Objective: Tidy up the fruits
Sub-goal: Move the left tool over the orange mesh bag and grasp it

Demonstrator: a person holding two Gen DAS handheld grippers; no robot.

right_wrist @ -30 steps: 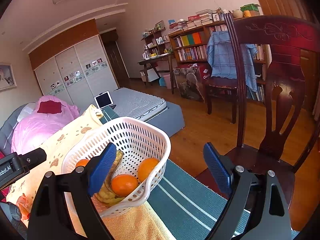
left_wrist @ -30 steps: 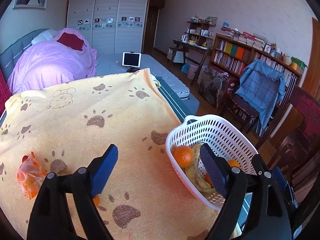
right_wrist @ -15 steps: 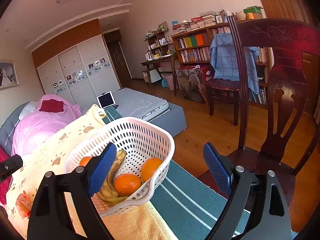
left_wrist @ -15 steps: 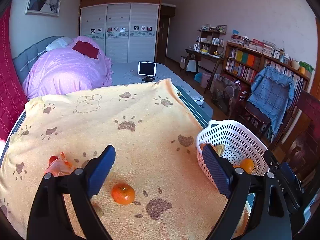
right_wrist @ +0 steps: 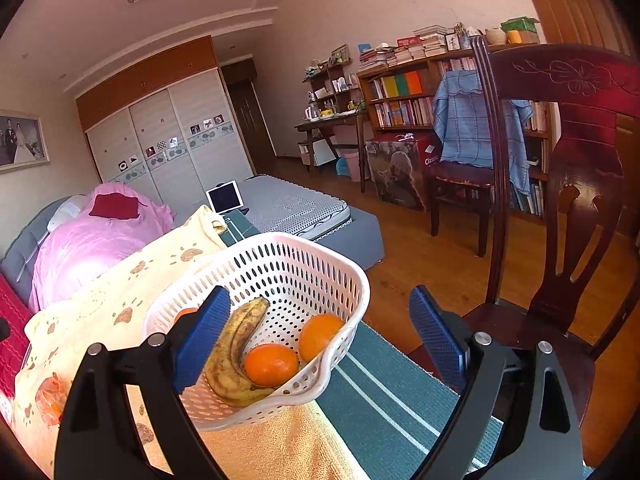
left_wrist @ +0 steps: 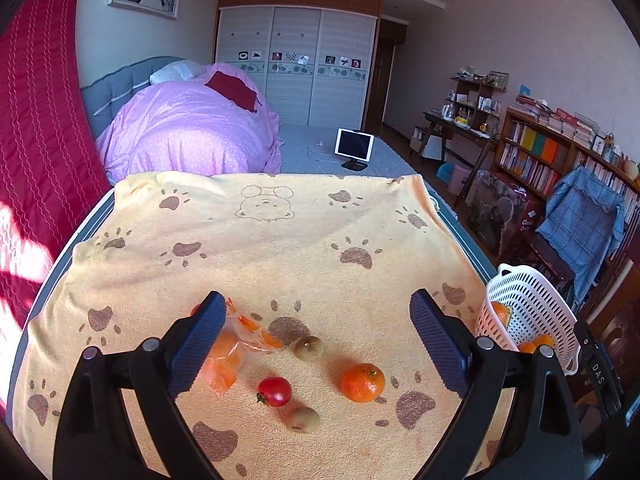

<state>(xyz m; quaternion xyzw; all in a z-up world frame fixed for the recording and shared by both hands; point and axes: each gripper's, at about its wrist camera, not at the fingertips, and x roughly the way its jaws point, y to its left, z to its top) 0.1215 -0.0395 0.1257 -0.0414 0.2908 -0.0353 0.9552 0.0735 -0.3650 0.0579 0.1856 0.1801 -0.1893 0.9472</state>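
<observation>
Loose fruit lies on the yellow paw-print blanket point(left_wrist: 280, 248) in the left wrist view: a tangerine point(left_wrist: 362, 382), a red tomato point(left_wrist: 274, 391), two small brown fruits point(left_wrist: 308, 347) point(left_wrist: 303, 419), and an orange plastic bag point(left_wrist: 230, 344) with fruit inside. My left gripper point(left_wrist: 316, 300) hovers over them, its jaws opening, nothing gripped. The white perforated basket point(left_wrist: 532, 312) sits at the blanket's right edge. In the right wrist view the basket point(right_wrist: 352, 280) holds a spotted banana point(right_wrist: 236, 352) and tangerines point(right_wrist: 272, 364) point(right_wrist: 320, 336). My right gripper point(right_wrist: 320, 294) stands open just before it.
A dark wooden chair point(right_wrist: 580, 200) stands close on the right, beyond a teal striped cloth point(right_wrist: 400, 392). A pink duvet point(left_wrist: 192, 132) and a tablet point(left_wrist: 355, 145) lie farther up the bed. Bookshelves and a desk line the far wall.
The left gripper swung left, away from the basket, bringing the loose fruit and bag into view between its fingers, which spread wider. The right gripper stayed by the basket.
</observation>
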